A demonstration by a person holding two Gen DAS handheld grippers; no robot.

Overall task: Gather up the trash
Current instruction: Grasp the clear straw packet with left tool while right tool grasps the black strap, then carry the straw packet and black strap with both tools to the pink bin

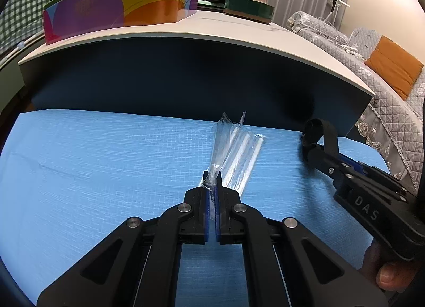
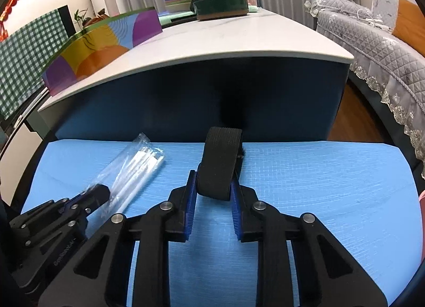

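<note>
both claws grip trash: straw packet (image 1: pixel 233 152) lengthwise away from left claw (image 1: pixel 212 182).

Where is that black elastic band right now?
The black elastic band is clamped in the right gripper above the blue mat, right of the clear straw packet.

Blue mat (image 1: pixel 106 163) in front; white-topped table (image 1: pixel 239 28) behind with colourful tin (image 1: pixel 119 6) and green round box (image 1: pixel 249 9). Quilted grey sofa (image 1: pixel 372 49), orange cushion (image 1: pixel 395 67) right.
</note>
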